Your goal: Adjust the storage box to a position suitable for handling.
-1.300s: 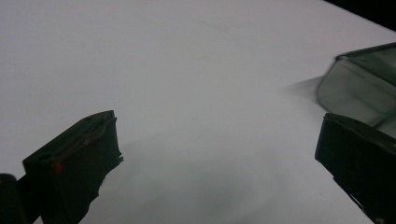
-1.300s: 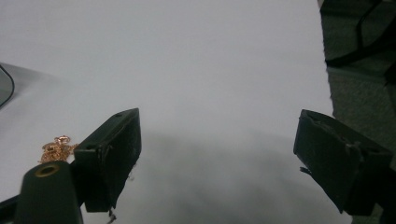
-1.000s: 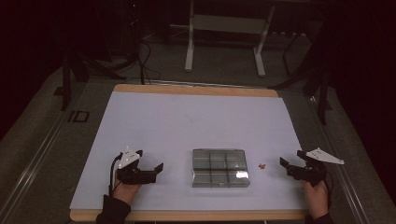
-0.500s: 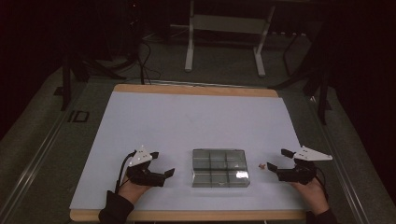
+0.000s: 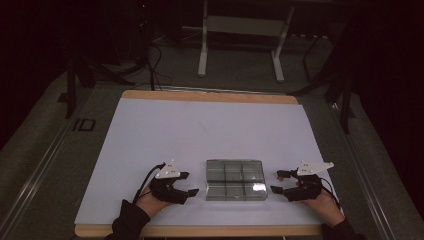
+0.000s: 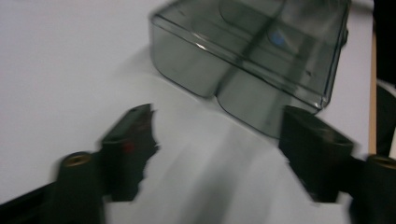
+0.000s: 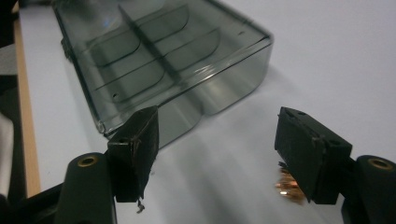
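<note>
A white table top [image 5: 200,130] lies in a dark room. The clear compartment box [image 5: 235,179] sits low in the frame's centre. The left gripper [image 5: 194,191] lies just left of the box and the right gripper [image 5: 275,189] just right; both claws have been closing but stand apart, empty. A small copper thing [image 7: 287,185] lies by the right one.

The compartment box [image 5: 235,179] between the grippers is smoke-grey, see-through plastic. Both the left gripper [image 5: 192,184] and the right gripper [image 5: 278,182] are black with white top plates. The copper-coloured scrap [image 7: 289,185] beside the right gripper's jaw glints orange. The table mat [image 5: 200,130] is pale lavender-white, edged in light wood.
</note>
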